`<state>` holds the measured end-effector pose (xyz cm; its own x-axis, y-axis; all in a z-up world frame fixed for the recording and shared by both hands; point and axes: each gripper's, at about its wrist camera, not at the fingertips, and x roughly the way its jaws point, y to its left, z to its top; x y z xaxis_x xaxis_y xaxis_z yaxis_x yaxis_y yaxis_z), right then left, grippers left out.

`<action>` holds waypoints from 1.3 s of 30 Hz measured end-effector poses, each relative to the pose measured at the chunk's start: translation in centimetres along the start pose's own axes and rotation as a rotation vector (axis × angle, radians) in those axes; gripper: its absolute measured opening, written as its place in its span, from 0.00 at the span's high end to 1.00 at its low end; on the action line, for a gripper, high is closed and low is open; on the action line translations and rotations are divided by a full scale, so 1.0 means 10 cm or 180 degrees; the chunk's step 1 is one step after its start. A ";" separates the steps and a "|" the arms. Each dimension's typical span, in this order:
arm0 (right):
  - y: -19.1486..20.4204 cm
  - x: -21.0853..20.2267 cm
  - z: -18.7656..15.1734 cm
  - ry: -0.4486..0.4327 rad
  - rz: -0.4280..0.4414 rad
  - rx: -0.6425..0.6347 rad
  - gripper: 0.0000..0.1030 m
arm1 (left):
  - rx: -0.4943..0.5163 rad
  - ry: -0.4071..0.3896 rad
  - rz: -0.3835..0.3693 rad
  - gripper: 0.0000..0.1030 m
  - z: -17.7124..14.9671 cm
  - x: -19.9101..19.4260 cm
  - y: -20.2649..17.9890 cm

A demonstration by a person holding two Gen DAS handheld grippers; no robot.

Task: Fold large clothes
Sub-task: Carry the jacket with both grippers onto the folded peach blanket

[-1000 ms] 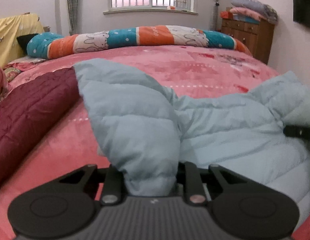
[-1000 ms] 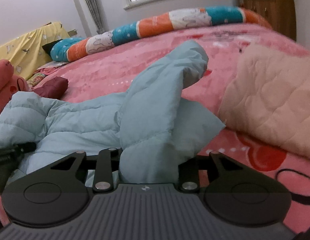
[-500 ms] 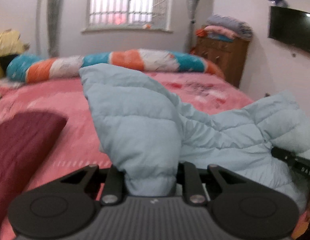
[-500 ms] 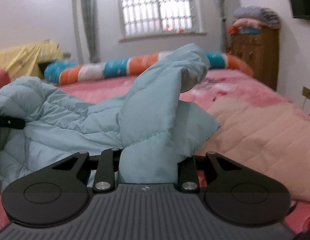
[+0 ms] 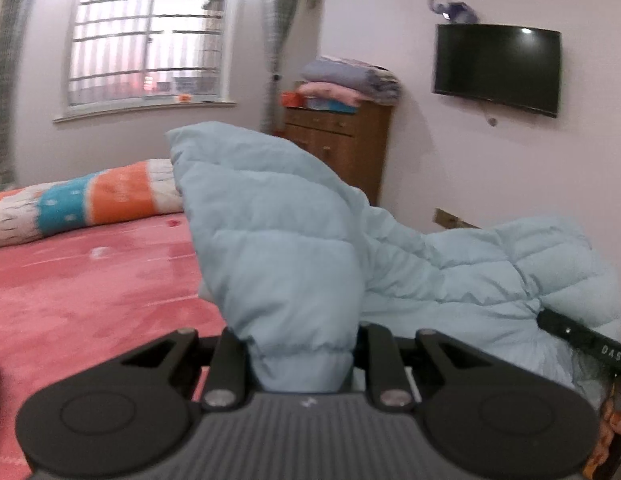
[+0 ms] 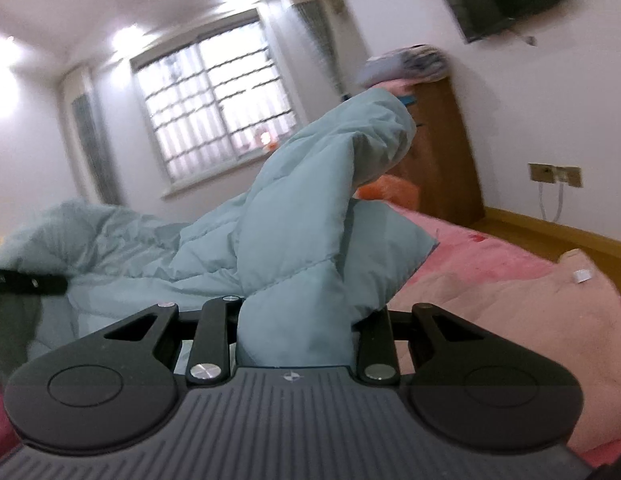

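A light blue puffer jacket [image 5: 278, 240] hangs between both grippers above the pink bed [image 5: 90, 280]. My left gripper [image 5: 302, 356] is shut on a cuffed end of the jacket, which stands up in front of the camera. In the right wrist view, my right gripper [image 6: 296, 340] is shut on another bunched part of the jacket [image 6: 302, 232]. The jacket's body sags between the two grips. The right gripper's black finger [image 5: 578, 340] shows at the left view's right edge, and the left gripper's finger [image 6: 26, 282] shows at the right view's left edge.
A striped orange, teal and white bolster [image 5: 90, 200] lies at the head of the bed. A wooden dresser [image 5: 342, 144] with folded blankets stands by the wall, under a wall TV [image 5: 496, 68]. A peach quilt [image 6: 510, 312] lies on the bed to the right.
Both grippers have risen and swung right with the jacket, lifting it off the bed. The views now show the wall, dresser and TV; the maroon cloth has left the left view.
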<state>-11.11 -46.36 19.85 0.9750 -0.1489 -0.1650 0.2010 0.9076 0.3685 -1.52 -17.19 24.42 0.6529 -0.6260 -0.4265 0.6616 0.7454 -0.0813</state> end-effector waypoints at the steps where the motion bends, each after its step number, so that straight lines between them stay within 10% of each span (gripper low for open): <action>1: -0.14 0.01 0.06 -0.0025 -0.0040 0.0057 0.66 | 0.0002 0.0018 -0.0053 0.81 0.03 0.12 -0.07; 15: -1.69 0.47 0.50 0.0097 -0.0681 0.0192 0.66 | 0.0054 0.0493 -0.0530 0.79 -0.09 1.70 -0.80; 24: -2.34 0.91 0.31 0.0394 -0.0947 0.0278 0.57 | 0.0150 0.0752 -0.0334 0.69 -0.38 2.21 -0.83; 33: -2.07 1.00 -0.03 0.0452 -0.1222 0.0231 0.18 | 0.0450 0.0720 -0.0098 0.26 -0.38 2.29 -0.76; 39: -1.76 0.57 -0.19 0.0347 -0.1411 0.0260 0.03 | 0.0402 0.0645 0.0062 0.22 -0.35 2.07 -0.47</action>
<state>-9.24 -62.40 10.69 0.7785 -0.4695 -0.4165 0.6073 0.7312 0.3109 7.58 -32.87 12.82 0.5870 -0.5435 -0.6000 0.6988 0.7144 0.0365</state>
